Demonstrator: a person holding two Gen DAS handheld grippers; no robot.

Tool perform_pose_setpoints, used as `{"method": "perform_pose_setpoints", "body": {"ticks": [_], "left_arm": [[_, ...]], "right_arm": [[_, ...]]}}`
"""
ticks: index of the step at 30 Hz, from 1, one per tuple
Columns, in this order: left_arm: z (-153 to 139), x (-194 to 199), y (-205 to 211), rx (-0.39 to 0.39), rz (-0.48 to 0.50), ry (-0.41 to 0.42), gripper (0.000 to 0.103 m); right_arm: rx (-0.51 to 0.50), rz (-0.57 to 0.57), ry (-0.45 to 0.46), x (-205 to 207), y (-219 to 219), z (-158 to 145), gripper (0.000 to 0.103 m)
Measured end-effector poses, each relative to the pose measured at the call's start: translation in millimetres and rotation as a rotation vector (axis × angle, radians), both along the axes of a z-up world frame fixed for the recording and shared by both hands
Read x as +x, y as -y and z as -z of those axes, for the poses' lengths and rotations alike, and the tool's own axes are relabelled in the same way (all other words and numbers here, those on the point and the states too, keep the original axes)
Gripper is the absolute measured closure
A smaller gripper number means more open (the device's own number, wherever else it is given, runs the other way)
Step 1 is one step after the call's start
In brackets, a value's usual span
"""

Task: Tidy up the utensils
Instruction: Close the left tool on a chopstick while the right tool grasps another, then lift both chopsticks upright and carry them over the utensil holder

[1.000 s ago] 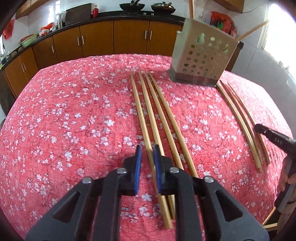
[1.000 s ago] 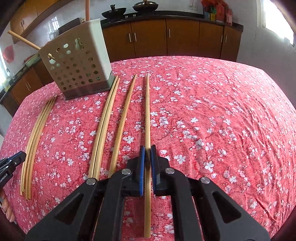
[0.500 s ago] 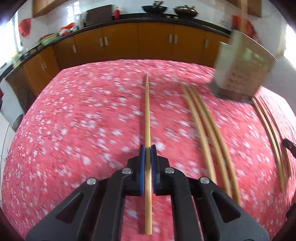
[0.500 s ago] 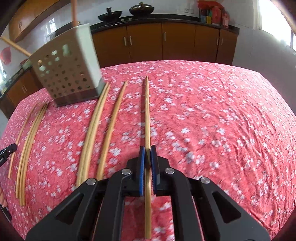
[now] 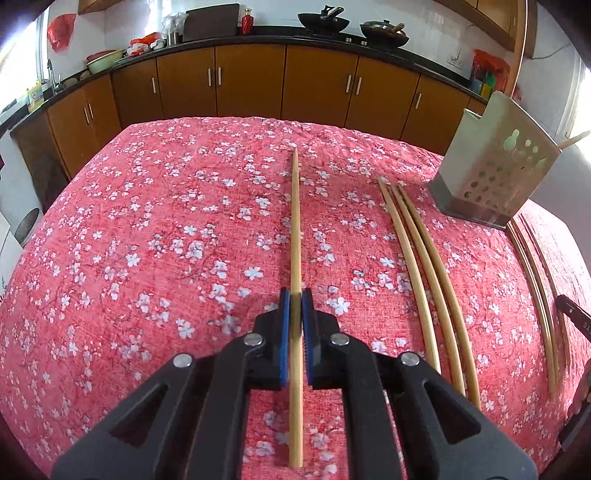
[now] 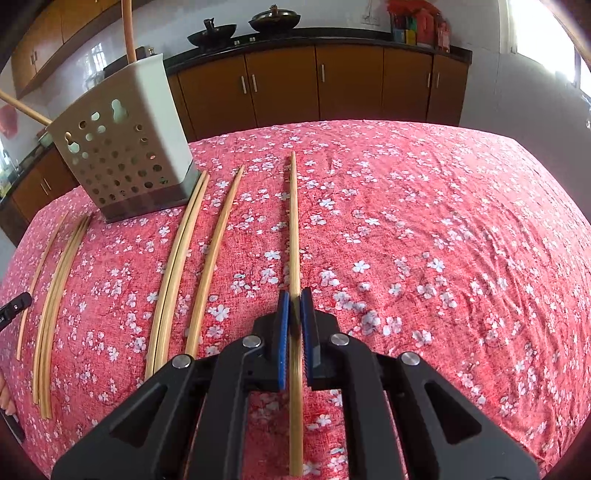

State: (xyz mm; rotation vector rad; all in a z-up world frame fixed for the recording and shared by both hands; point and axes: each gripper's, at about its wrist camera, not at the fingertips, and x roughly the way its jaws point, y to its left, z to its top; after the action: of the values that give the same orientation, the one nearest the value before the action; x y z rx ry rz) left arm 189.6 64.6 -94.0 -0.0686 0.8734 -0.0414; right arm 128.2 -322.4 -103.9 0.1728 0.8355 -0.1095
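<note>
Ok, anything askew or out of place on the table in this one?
Mostly tidy: loose chopsticks lie in rows on the floral cloth. One oddity: a chopstick pokes sideways out of the perforated holder instead of standing upright.

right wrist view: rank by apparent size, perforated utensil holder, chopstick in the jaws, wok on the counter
1. Perforated utensil holder: largest by area.
2. Chopstick in the jaws: longest of all, but thin, and nearness inflates it.
3. Wok: smallest, though far off, so true size unsure.

Chopsticks (image 6: 212, 258) on tablecloth (image 6: 443, 240), beside holder (image 6: 125, 147)
</note>
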Motion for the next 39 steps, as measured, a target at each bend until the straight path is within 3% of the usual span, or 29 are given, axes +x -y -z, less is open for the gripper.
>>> {"method": "perform_pose_setpoints", "body": {"ticks": [31,33,39], "left_arm": [[2.4,-0.1,5.9,0.016,-0.004,-0.003,0.094],[2.3,-0.3,7.6,0.018,0.006,-0.002,0.090],[2.9,-15.2,15.6,0.075,0.053,-0.004,0.090]], "right_arm": [[0.004,0.000,0.000,0.1,0.4,-0.6,0.095],[0.004,-0.001,0.000,0.0,1.0,-1.1,0.095],[-0.008,-0.019,-0.008,-14.1,-1.1,-1.3,0.095]]}}
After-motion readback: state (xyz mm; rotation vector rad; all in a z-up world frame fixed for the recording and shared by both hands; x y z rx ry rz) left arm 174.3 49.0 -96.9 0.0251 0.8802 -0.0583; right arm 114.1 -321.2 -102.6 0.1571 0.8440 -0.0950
